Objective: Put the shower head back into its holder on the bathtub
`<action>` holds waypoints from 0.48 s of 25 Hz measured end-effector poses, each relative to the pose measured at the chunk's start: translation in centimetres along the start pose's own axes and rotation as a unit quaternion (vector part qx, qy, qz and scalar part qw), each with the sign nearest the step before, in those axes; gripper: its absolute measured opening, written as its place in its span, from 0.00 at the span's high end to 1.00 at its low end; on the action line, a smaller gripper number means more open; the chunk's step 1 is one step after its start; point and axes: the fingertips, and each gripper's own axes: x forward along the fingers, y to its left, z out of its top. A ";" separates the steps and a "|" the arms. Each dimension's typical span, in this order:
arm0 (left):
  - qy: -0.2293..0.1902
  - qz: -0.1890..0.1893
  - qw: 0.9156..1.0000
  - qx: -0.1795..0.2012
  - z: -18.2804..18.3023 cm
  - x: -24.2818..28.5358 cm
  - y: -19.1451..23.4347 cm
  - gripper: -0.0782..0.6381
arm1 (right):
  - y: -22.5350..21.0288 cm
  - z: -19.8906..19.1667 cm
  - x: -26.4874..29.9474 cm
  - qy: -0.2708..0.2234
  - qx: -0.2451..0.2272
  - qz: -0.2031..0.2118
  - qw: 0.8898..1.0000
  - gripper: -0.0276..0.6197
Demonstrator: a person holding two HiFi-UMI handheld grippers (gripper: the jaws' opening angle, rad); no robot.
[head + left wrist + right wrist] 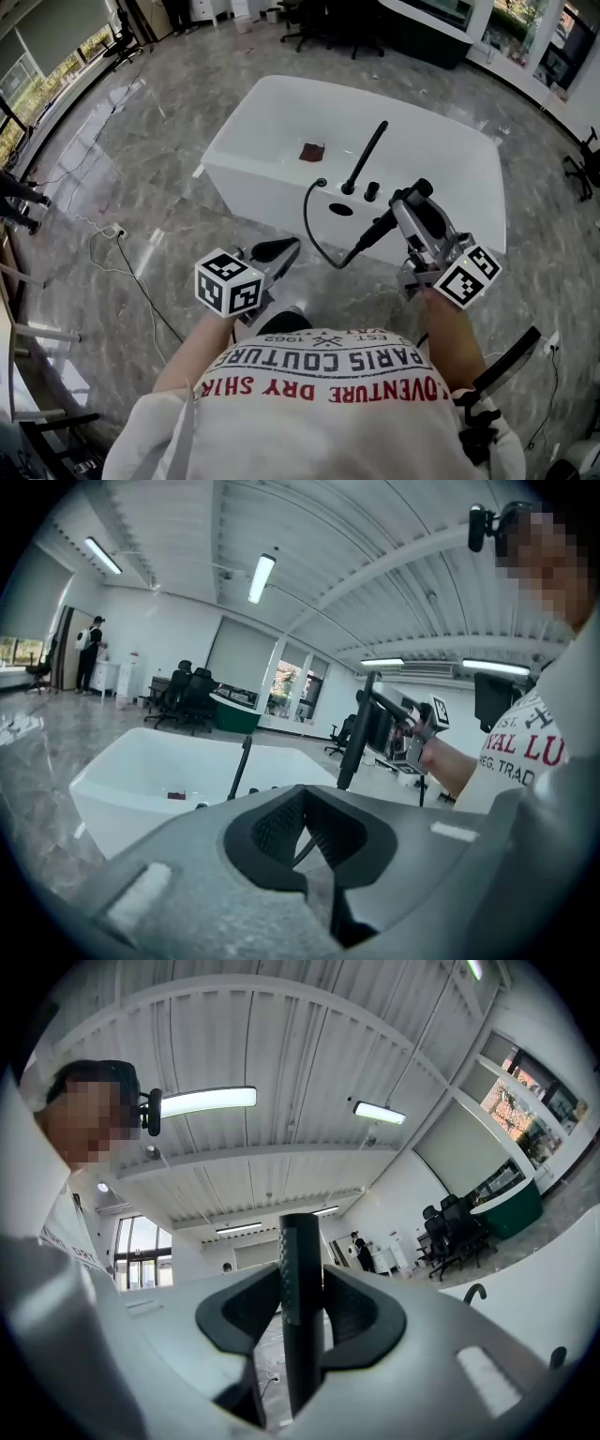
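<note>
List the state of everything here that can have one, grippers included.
Left gripper, shut, empty.
Right gripper, shut on the shower head.
Shower head, not seated, held up above the deck of the bathtub.
Hose, attached to the shower head, looping down to the deck.

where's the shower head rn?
The shower head is at the head view's right, clamped in the right gripper, by the near rim of the bathtub.

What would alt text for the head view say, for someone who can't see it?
Seen from above, a person in a white shirt holds a black shower head in the right gripper, its hose looping to the rim of a white bathtub ahead. The left gripper is shut and empty, above a grey floor.
</note>
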 end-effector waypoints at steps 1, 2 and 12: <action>0.002 -0.002 1.000 0.013 0.1 0.1 0.0 0.89 | 0.2 0.4 0.1 -0.003 -0.003 0.000 1.000 0.74; 0.002 -0.005 1.000 0.020 0.2 0.3 0.0 0.89 | 0.3 0.8 0.1 -0.005 -0.006 0.000 1.000 0.74; 0.023 -0.050 0.998 0.023 -1.5 4.8 3.7 0.89 | -1.8 2.6 2.1 -0.004 -0.039 -0.028 0.999 0.74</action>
